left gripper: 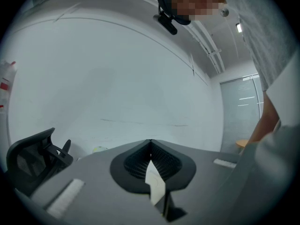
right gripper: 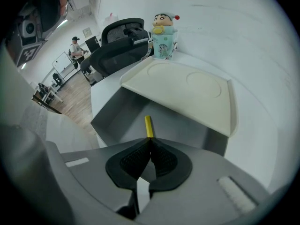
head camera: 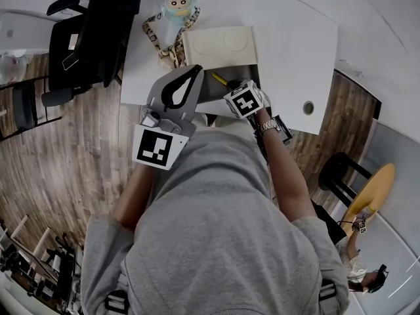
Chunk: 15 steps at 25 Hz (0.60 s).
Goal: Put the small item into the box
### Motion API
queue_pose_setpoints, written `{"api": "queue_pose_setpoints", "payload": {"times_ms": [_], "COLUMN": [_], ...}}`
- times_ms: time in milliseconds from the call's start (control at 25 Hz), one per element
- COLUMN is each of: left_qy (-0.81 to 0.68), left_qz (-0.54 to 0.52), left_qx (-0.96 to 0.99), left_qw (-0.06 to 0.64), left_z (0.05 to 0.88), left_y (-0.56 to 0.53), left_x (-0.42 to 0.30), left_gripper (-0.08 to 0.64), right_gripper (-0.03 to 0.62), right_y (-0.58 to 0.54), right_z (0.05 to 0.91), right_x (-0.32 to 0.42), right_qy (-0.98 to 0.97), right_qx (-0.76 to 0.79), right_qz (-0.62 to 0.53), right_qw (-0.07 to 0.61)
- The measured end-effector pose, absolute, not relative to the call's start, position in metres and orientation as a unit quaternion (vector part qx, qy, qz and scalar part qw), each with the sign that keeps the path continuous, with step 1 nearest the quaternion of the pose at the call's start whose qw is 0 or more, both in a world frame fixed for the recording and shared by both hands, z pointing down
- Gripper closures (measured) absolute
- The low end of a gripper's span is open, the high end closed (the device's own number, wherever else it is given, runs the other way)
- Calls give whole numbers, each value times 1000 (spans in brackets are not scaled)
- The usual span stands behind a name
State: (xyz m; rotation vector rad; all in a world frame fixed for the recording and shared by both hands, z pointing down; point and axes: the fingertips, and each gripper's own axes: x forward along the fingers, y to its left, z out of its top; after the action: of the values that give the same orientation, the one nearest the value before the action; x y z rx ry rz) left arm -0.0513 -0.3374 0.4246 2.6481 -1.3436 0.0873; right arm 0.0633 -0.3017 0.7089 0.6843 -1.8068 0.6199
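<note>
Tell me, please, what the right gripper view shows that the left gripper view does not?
Only the right gripper view: the right tongs shut on a yellow stick over the open grey box, its cream lid, and a cartoon figurine beyond.
Only the left gripper view: the left tongs shut on nothing, pointing up at a bare white wall and a ceiling light.
Both: a black office chair.

Head view steeply down, right gripper view close into the same box [right gripper: 178, 121] [head camera: 239, 74] — left one faces wall [left gripper: 117, 78]
</note>
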Motion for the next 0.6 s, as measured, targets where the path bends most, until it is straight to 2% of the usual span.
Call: {"api": "queue_pose_setpoints", "payload": {"times_ms": [600], "left_qy": [-446], "left_qz": [28], "left_qx": [891], "left_qw": [75], "left_z": [418], "left_y": [-326], "left_x": [-38], "left_gripper": [557], "right_gripper": [577], "right_y": [-311], "right_z": [634], "right_x": [60], "right_qy": [-800], "right_qx": [355], "right_qz": [222], "right_qw": [429]}}
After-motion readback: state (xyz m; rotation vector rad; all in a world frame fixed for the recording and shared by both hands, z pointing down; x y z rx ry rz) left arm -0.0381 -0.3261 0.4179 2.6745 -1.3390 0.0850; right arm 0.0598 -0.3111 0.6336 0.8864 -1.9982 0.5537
